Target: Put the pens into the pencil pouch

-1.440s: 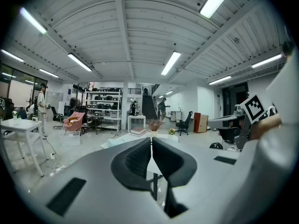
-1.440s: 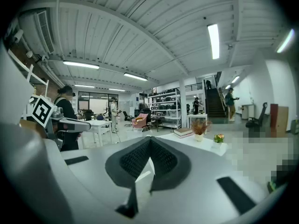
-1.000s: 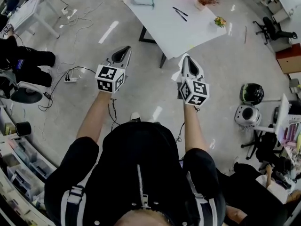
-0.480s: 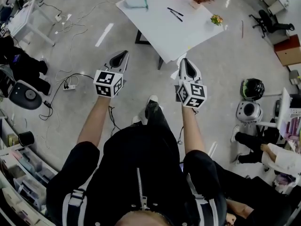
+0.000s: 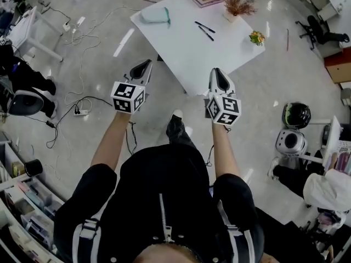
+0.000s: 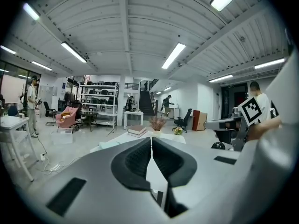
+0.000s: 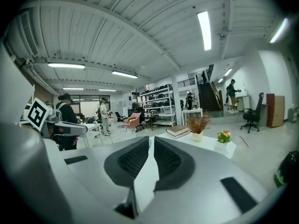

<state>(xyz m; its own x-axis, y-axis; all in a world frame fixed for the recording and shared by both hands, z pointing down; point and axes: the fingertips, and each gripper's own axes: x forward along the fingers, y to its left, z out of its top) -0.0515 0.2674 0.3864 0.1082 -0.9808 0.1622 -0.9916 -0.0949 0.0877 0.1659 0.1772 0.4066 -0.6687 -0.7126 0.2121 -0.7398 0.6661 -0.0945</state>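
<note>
Glossy workshop flooring is stretching out under a white table [image 5: 181, 51], and the person is standing short of its near edge with both grippers hovering over the floor, so the task is not yet begun. Both pens are lying outside the pencil pouch [image 5: 154, 16], and nothing is being carried.

The left gripper [image 5: 142, 66] is holding its fingers pressed flat together with nothing between them. The right gripper [image 5: 219, 73] has just been opening its jaws; its fingers are standing apart by a mere sliver, and nothing is sitting in that gap either.

Well ahead of the right fingertips and a little to their left, the two black pens [image 5: 205, 30] are lying side by side on the tabletop, close to each other and roughly parallel. Their long axes are running on a diagonal, from far-left to near-right as seen from those fingertips. Which end of either pen is the writing tip is too small to tell.

The teal pouch is lying far ahead of the left fingertips, near the table's far-left corner, well apart from the pens, its long axis running roughly crosswise to the fingers. Whether its opening is unzipped cannot be made out. Judging from this, reaching, picking up each pen and loading the pouch are all remaining.
</note>
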